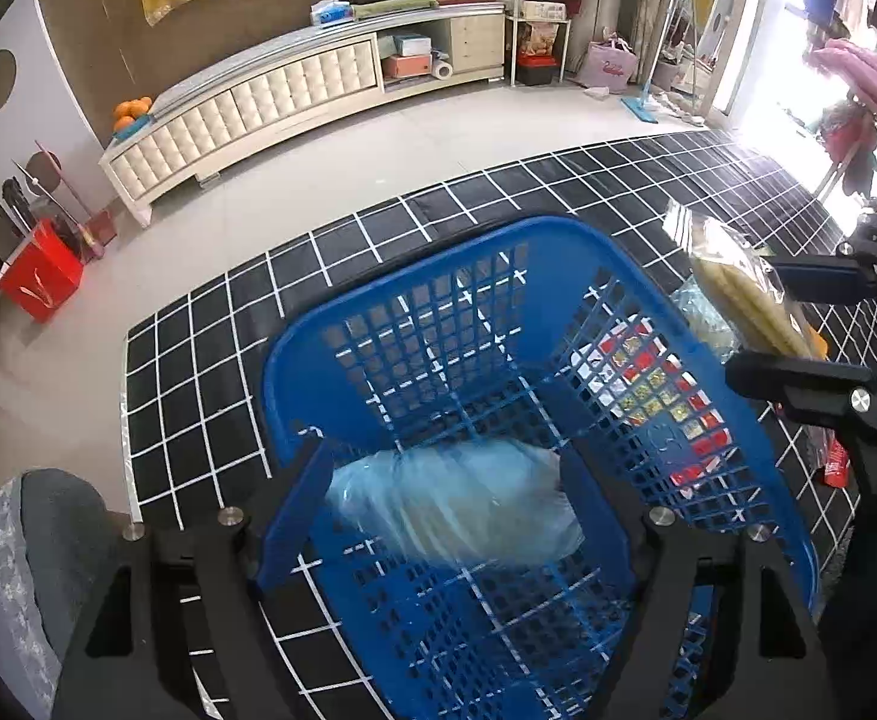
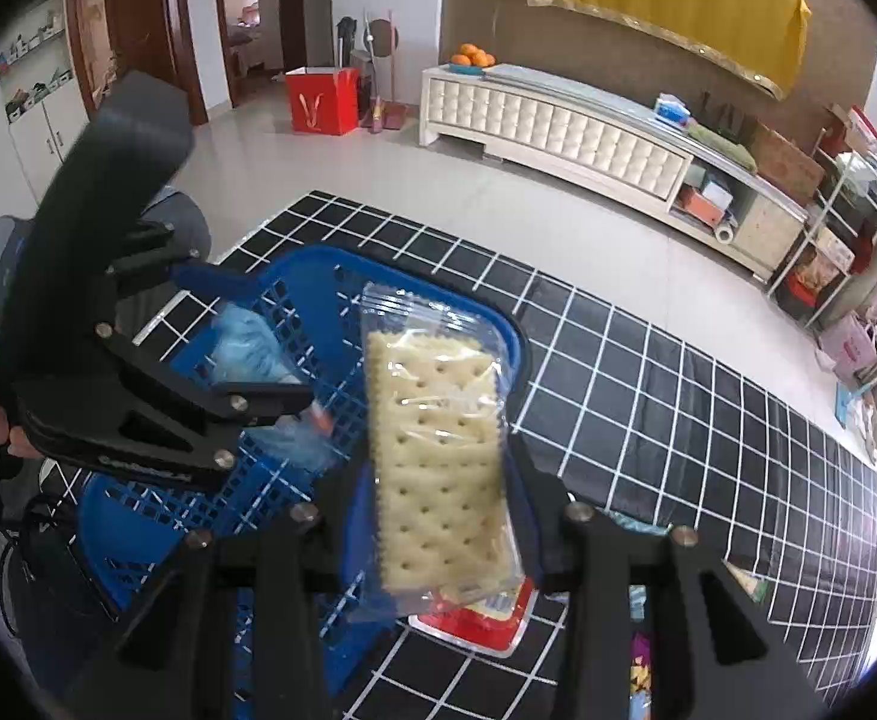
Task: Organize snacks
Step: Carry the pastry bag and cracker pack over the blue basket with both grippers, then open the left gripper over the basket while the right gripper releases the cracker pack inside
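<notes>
A blue mesh basket (image 1: pixel 414 252) (image 2: pixel 318 258) stands on a black mat with a white grid (image 1: pixel 198 360). My left gripper (image 1: pixel 441 468) (image 2: pixel 270 414) reaches down into the basket with its jaws open. A blurred pale blue snack packet (image 1: pixel 456 504) (image 2: pixel 246 348) lies loose between its fingers. To the right, over the basket's rim, my right gripper (image 2: pixel 438 480) (image 1: pixel 798 324) is shut on a clear packet of square crackers (image 2: pixel 438 438) (image 1: pixel 732 282), which it holds upright.
A red and white snack packet (image 2: pixel 480 624) (image 1: pixel 648 396) lies on the mat just right of the basket, with more packets (image 2: pixel 642 678) beside it. A long white cabinet (image 1: pixel 246 102) stands far off across the tiled floor. A person's clothed leg (image 1: pixel 36 540) is at lower left.
</notes>
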`<state>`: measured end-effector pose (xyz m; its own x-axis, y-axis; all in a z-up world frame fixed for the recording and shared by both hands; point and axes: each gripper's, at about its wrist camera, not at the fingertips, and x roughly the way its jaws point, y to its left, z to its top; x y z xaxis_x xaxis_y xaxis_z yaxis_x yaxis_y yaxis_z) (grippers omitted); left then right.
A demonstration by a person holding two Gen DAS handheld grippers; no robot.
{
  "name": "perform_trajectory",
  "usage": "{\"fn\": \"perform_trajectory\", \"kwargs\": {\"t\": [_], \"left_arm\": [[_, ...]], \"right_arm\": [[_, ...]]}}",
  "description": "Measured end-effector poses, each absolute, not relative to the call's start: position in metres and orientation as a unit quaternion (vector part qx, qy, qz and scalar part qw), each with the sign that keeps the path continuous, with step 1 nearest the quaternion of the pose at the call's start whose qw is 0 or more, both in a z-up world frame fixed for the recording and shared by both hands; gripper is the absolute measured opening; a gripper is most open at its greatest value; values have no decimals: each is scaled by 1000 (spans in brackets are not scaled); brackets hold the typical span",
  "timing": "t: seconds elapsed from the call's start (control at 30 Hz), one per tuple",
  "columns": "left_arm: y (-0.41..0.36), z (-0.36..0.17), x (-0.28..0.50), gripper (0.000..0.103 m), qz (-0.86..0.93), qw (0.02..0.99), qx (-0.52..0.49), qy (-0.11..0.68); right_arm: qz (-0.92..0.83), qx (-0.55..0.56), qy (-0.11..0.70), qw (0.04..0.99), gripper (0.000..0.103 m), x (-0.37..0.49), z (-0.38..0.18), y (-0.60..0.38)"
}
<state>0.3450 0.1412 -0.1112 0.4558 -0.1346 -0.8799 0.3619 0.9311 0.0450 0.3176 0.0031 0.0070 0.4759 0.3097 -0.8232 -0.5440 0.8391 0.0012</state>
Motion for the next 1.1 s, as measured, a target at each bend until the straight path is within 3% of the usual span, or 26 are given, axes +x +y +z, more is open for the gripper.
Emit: {"fn": "perform_trajectory", "kwargs": {"t": [0.43, 0.53, 0.93, 1.03, 1.1], "left_arm": [[163, -73, 300, 76, -132, 875, 123, 449], [171, -68, 292, 81, -127, 879, 133, 439], [193, -81, 290, 84, -114, 879, 122, 446], [195, -86, 291, 84, -115, 878, 117, 450], [194, -87, 291, 85, -113, 878, 118, 451]], "right_arm": [[259, -148, 440, 847, 45, 315, 26, 20], [264, -161, 443, 841, 45, 317, 25, 29], [258, -261, 462, 808, 45, 351, -8, 83], [257, -269, 484, 792, 54, 363, -23, 85], [255, -269, 478, 796, 84, 364, -24, 83]]}}
